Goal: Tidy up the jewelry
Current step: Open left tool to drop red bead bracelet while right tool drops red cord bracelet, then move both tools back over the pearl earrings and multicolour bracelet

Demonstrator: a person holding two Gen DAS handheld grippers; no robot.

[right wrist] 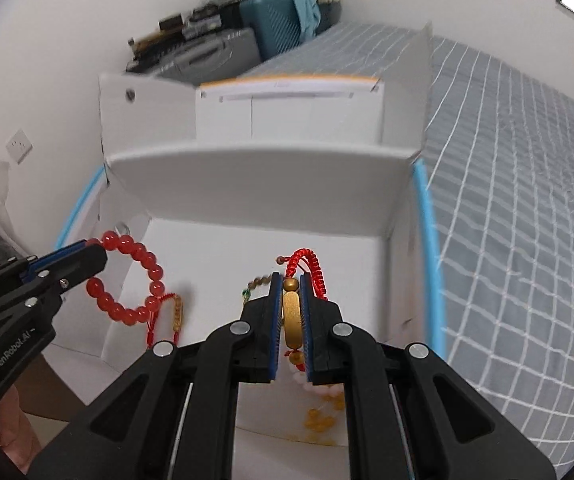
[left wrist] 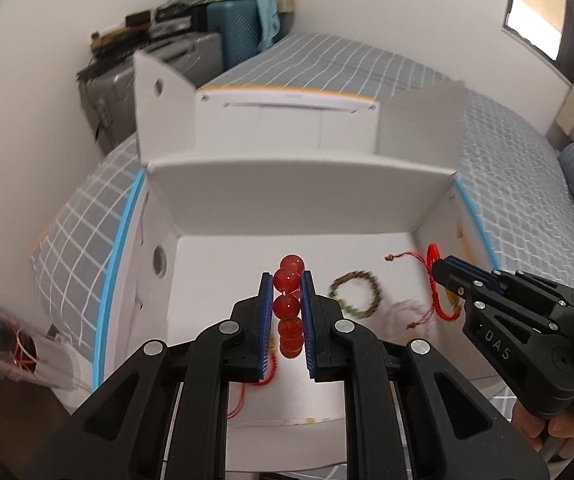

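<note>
Clamped between the blue pads of the left gripper (left wrist: 287,280) is a red bead bracelet (left wrist: 288,304), seen edge-on at the centre of the left wrist view and as a full ring at the left of the right wrist view, where it hangs above the left part of the near white box (right wrist: 247,176). The fingers of the right gripper (right wrist: 290,280) are closed on a gold tube charm (right wrist: 291,320) strung on a red braided cord bracelet (right wrist: 307,268); the cord loops out past the fingertips at the frame's centre. On the box floor, a brown-and-green bead bracelet (left wrist: 357,294) is seen right of centre in the left wrist view, blurred. Pale pink beads (right wrist: 319,390) and yellow beads (right wrist: 319,420) are seen below the right gripper, near the lower edge of the box floor. A second white box (left wrist: 287,120) with an orange rim stands behind, both resting on a grey checked bedcover (right wrist: 507,240). Suitcases (left wrist: 231,32) are stacked in the upper left corner of the room.
</note>
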